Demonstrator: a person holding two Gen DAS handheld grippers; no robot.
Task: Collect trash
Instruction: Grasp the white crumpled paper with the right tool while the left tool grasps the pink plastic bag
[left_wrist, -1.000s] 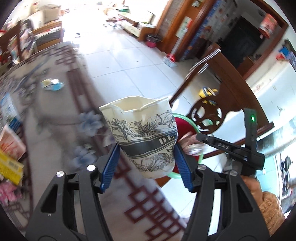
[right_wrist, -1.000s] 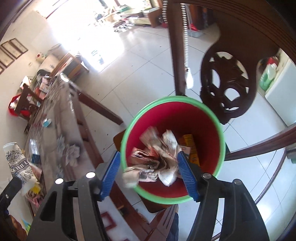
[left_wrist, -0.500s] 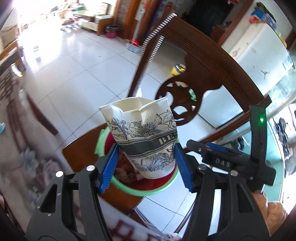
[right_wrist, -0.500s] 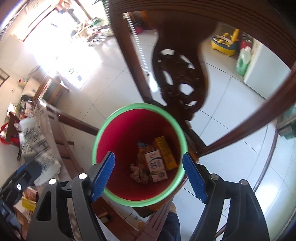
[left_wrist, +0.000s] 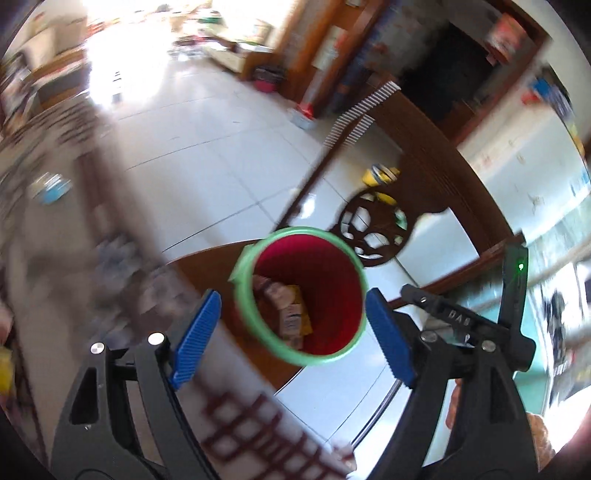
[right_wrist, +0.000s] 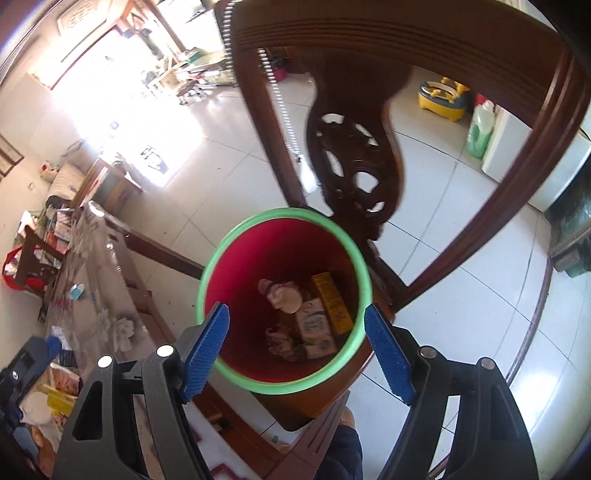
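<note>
A red bin with a green rim (left_wrist: 242, 288) (right_wrist: 221, 243) stands on a wooden chair seat. Inside lie a paper cup (right_wrist: 282, 295), a white carton (right_wrist: 314, 325), a yellow box (right_wrist: 330, 297) and crumpled paper (right_wrist: 280, 338). My left gripper (left_wrist: 291, 326) is open and empty above the bin. My right gripper (right_wrist: 297, 341) is open and empty, also above the bin. The right gripper's body shows at the right of the left wrist view (left_wrist: 465, 325).
The carved wooden chair back (right_wrist: 354, 166) rises behind the bin. A table with a patterned cloth (left_wrist: 74, 258) lies to the left, with wrappers and packets on it (right_wrist: 55, 391). White tiled floor (left_wrist: 221, 147) surrounds the chair.
My left gripper opened and the paper cup dropped into the bin. My right gripper let go of the crumpled paper earlier and stays open over the bin.
</note>
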